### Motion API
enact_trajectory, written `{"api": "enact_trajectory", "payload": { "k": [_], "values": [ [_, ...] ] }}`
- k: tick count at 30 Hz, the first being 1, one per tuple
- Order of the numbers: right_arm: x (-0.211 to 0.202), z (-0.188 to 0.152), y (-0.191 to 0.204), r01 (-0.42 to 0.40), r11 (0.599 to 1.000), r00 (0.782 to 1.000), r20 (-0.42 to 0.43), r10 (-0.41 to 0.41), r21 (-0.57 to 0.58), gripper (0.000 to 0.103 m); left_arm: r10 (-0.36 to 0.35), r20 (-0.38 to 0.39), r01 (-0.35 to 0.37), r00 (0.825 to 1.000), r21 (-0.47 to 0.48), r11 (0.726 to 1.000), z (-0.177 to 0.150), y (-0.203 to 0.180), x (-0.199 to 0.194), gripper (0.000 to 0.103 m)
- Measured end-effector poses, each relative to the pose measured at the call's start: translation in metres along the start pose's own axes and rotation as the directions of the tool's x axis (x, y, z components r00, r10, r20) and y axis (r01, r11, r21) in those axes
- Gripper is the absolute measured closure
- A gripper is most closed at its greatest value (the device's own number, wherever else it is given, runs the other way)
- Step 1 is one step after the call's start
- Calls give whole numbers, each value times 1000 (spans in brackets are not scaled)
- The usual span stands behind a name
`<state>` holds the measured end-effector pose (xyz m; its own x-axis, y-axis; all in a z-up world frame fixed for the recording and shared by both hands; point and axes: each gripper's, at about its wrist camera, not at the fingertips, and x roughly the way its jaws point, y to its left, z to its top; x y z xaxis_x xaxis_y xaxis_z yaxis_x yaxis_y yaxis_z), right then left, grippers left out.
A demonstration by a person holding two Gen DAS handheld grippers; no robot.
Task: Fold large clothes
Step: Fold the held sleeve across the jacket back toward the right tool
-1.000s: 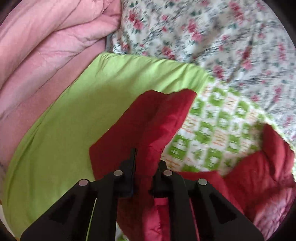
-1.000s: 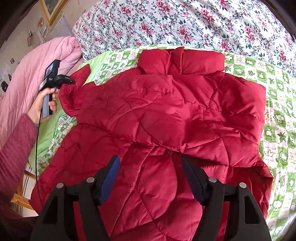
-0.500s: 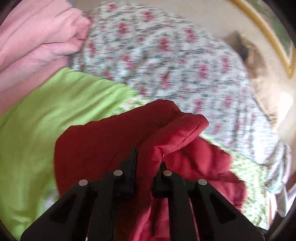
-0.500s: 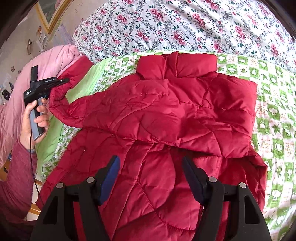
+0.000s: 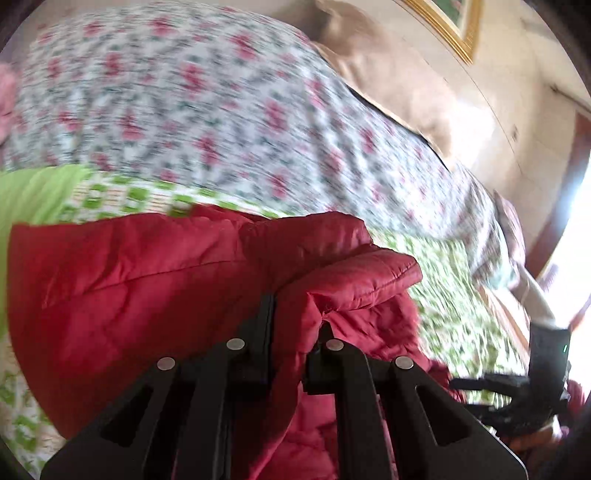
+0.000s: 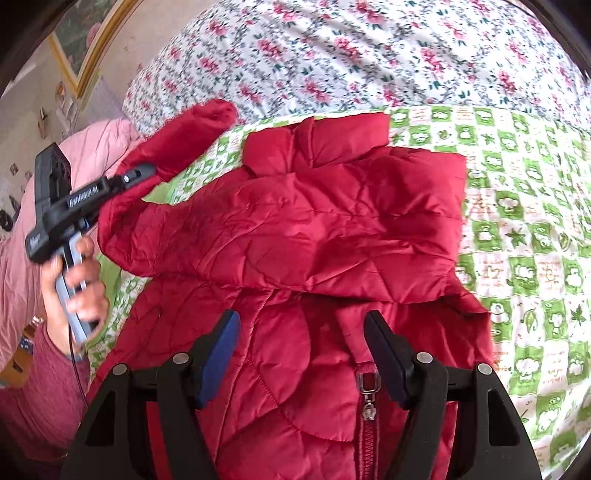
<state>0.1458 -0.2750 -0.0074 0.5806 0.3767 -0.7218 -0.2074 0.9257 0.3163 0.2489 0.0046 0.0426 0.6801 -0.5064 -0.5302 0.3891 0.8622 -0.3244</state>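
Observation:
A red quilted jacket (image 6: 332, 229) lies on a green-and-white checked sheet (image 6: 528, 229), collar at the far side, zipper (image 6: 369, 391) near me. My left gripper (image 5: 295, 314) is shut on the jacket's left sleeve (image 5: 351, 273) and holds it lifted off the bed. In the right wrist view the same gripper (image 6: 144, 171) and raised sleeve (image 6: 184, 133) show at the left. My right gripper (image 6: 301, 332) is open and empty, hovering just above the jacket's lower front.
A floral quilt (image 6: 369, 48) lies at the far side of the bed. A pink blanket (image 6: 22, 229) is piled on the left. A framed picture (image 5: 454, 26) hangs on the wall. The other gripper (image 5: 535, 373) shows at the left wrist view's right edge.
My left gripper has lifted the sleeve higher and swung it rightward over the jacket. My right gripper has stayed open above the jacket, edging a little closer.

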Motion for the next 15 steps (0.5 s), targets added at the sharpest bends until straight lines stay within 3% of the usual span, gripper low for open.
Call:
{"api": "enact_trajectory", "payload": {
  "k": [5, 11, 15],
  "values": [
    [-5, 1, -11, -6, 999, 1000, 18, 6, 32, 32, -57, -63, 60, 996, 50, 997, -16, -38, 37, 94],
    [-8, 4, -40, 13, 994, 998, 63, -20, 111, 32, -76, -138, 84, 988, 52, 995, -41, -59, 80, 94],
    [-4, 12, -64, -77, 974, 995, 84, 61, 214, 30, -73, -180, 81, 981, 41, 996, -58, -62, 96, 94]
  ]
}}
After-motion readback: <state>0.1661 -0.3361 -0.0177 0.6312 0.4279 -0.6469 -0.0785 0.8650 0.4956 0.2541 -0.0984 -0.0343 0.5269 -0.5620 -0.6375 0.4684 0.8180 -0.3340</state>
